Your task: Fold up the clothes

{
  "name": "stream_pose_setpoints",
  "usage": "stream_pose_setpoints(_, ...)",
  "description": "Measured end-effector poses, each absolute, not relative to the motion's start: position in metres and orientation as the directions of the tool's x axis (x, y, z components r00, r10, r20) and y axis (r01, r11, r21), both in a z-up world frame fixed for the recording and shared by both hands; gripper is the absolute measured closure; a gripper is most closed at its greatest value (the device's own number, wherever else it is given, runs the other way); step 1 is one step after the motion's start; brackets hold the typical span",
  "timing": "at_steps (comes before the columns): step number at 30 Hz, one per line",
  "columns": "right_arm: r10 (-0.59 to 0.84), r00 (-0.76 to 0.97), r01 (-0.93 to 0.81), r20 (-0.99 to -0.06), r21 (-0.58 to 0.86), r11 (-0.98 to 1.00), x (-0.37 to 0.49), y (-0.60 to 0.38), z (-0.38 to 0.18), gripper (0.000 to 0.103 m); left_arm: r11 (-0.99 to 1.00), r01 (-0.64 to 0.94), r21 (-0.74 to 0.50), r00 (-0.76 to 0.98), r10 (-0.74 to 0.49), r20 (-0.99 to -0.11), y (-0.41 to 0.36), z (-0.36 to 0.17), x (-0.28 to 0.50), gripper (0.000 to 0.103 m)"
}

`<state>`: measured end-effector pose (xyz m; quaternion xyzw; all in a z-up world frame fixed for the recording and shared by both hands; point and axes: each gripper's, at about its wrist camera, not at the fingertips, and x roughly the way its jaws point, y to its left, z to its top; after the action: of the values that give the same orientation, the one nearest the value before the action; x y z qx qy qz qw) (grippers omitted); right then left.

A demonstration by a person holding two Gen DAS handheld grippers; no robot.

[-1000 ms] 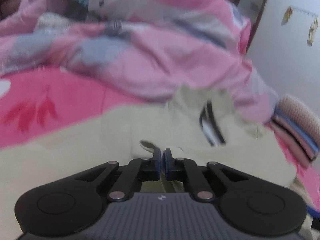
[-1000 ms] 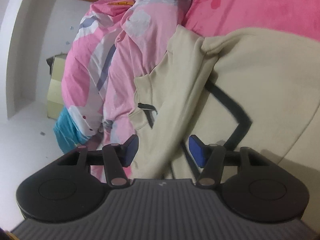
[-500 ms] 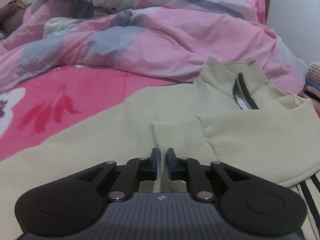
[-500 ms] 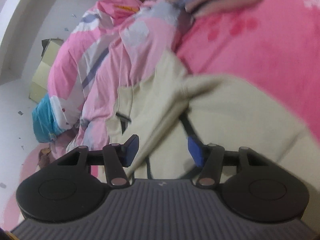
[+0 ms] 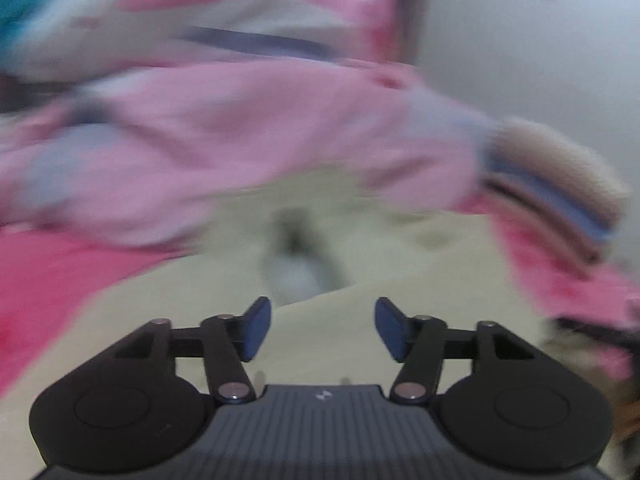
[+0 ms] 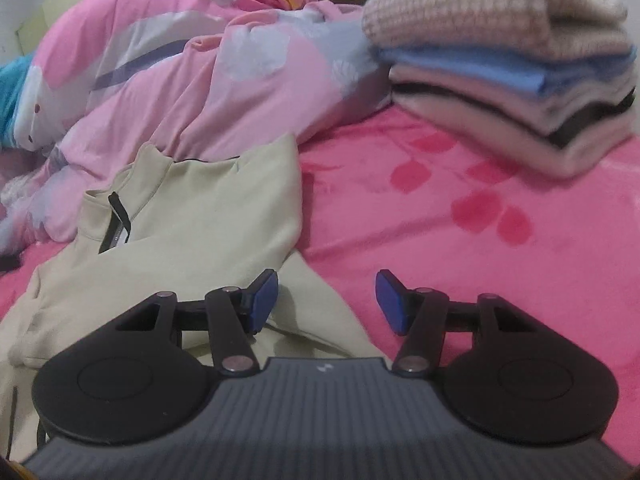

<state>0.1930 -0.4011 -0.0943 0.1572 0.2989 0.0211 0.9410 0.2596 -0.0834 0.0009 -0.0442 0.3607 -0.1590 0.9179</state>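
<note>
Right wrist view: both tongs, right [image 6: 326,300] and left [image 5: 322,330], are gaping empty, the left having just been opening; a sleeve of the top [image 6: 208,216] is lying folded in; next, probably gripping the other side.

Cream sweatshirt [image 6: 208,216] matt soft cloth; pink bedsheet [image 6: 460,240] fuzzy fleece; top folded sweater [image 6: 492,8] waffle-knit.

Sweatshirt [image 6: 208,216] on bed [image 6: 440,220], quilt [image 6: 200,80] behind, folded stack [image 6: 512,80] right

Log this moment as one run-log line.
step: sleeve fold released | left gripper: open, jaws just opened, nothing between | right gripper: open, empty | cream sweatshirt: lying on pink blanket
</note>
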Motion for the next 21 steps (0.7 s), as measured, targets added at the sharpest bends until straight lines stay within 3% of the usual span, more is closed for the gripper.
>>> stream_pose_setpoints(2, 0.154, 0.82, 0.047, -0.551, 0.333, 0.942, 0.193, -0.404, -0.099, 0.05, 0.898, 0.355, -0.261, 0.62, -0.435, -0.653, -0.132, 0.005, 0.294, 0.026)
stream_pose_setpoints(6, 0.189, 0.826, 0.027, -0.532, 0.371, 0.928, 0.191, -0.408, -0.105, 0.05, 0.847, 0.483, -0.224, 0.529, -0.485, -0.696, -0.224, 0.003, 0.352, 0.02)
stream_pose_setpoints(13, 0.234, 0.827, 0.03, -0.511, 0.456, 0.889, 0.191, -0.419, -0.115, 0.049, 0.867, 0.495, 0.051, 0.553, -0.27, -0.789, -0.337, -0.034, 0.413, 0.019)
stream_pose_setpoints(15, 0.245, 0.829, 0.029, -0.503, 0.476, 0.879, 0.191, -0.421, -0.117, 0.049, 0.876, 0.477, 0.069, 0.54, -0.23, -0.81, -0.345, -0.046, 0.422, 0.025)
stream_pose_setpoints(18, 0.245, 0.829, 0.029, -0.503, 0.475, 0.879, 0.192, -0.42, -0.117, 0.049, 0.895, 0.44, 0.073, 0.517, -0.185, -0.836, -0.346, -0.06, 0.433, 0.05)
stream_pose_setpoints(20, 0.244, 0.828, 0.029, -0.504, 0.474, 0.88, 0.192, -0.419, -0.117, 0.049, 0.912, 0.409, 0.03, 0.501, -0.197, -0.843, -0.336, -0.063, 0.438, 0.094)
stream_pose_setpoints(21, 0.243, 0.828, 0.03, -0.505, 0.472, 0.881, 0.192, -0.419, -0.117, 0.049, 0.92, 0.392, 0.005, 0.492, -0.205, -0.846, -0.33, -0.064, 0.44, 0.095)
